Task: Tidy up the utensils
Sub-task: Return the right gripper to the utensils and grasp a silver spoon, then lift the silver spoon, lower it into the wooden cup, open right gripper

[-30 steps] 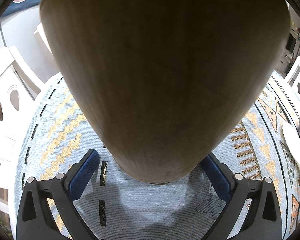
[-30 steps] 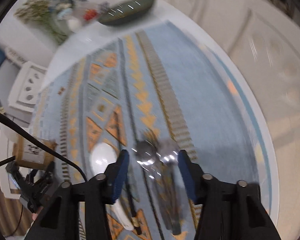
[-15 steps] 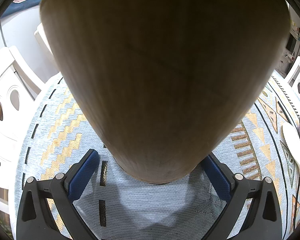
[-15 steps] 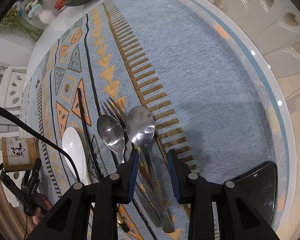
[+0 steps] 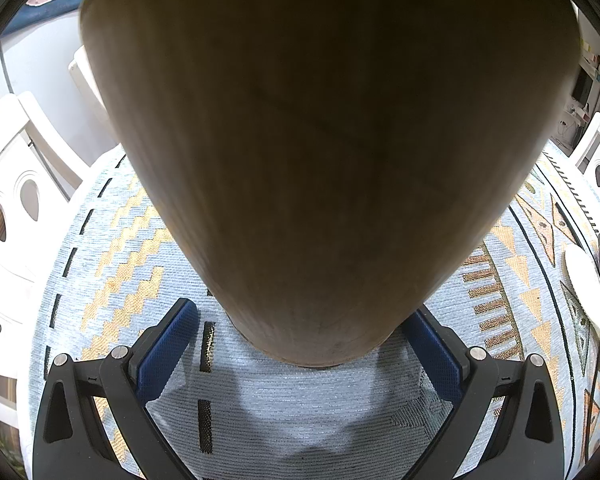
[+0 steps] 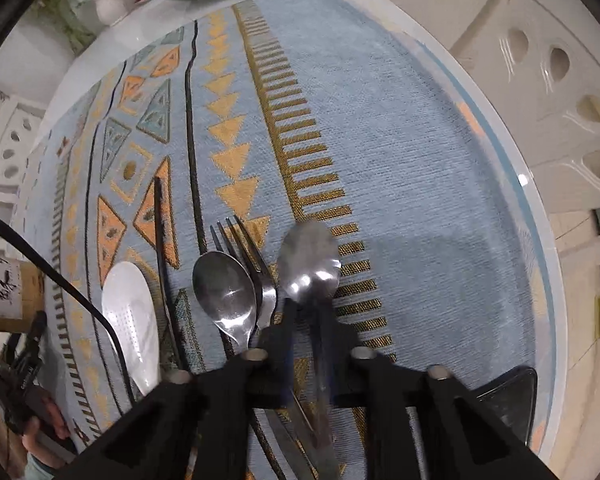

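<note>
Spoon handle pinched by right gripper, jaws just closing; bare cloth rightward.

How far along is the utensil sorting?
Early. Nothing visibly sorted yet. In hand: left tongs straddle the wooden holder; right tongs have just closed on the right-hand metal spoon. Left on the cloth: second metal spoon, fork, white spoon, black chopstick.
</note>
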The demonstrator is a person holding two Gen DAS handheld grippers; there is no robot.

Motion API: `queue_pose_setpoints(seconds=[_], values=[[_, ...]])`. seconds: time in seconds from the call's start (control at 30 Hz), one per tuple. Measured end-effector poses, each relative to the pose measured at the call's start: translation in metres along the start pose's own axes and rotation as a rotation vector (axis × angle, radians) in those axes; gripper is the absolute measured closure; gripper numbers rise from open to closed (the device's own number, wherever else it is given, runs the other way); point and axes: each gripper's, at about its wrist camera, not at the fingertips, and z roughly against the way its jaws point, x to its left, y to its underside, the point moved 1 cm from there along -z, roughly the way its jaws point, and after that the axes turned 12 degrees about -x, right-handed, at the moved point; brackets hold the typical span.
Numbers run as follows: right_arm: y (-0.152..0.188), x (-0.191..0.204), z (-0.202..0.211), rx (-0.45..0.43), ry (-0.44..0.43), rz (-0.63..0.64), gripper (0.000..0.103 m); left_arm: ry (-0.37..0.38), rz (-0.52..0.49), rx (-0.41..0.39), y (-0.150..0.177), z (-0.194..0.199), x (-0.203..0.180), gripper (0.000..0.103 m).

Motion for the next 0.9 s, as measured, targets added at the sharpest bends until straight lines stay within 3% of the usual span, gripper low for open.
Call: queue_pose_setpoints(seconds=[0.33,0.47,0.7,0.9], values=[[0.0,-0.009,0.022,-0.078,-0.098,-0.072,0.099,0.0,0.0,0.0,0.0,0.0,0.0,0.001],[0.001,-0.011,0.019,-0.044,-0.109,-0.091,0.099,0.0,0.0,0.0,0.0,0.0,0.0,0.001],[0.002,-0.037,0.006,0.053,-0.181,-0.251,0.096,0.0,0.0,0.0,0.0,0.0,-0.001,0.001],[0.001,-0.033,0.005,0.032,-0.172,-0.229,0.096,-0.001,0.0,0.0,0.0,0.0,0.0,0.001]])
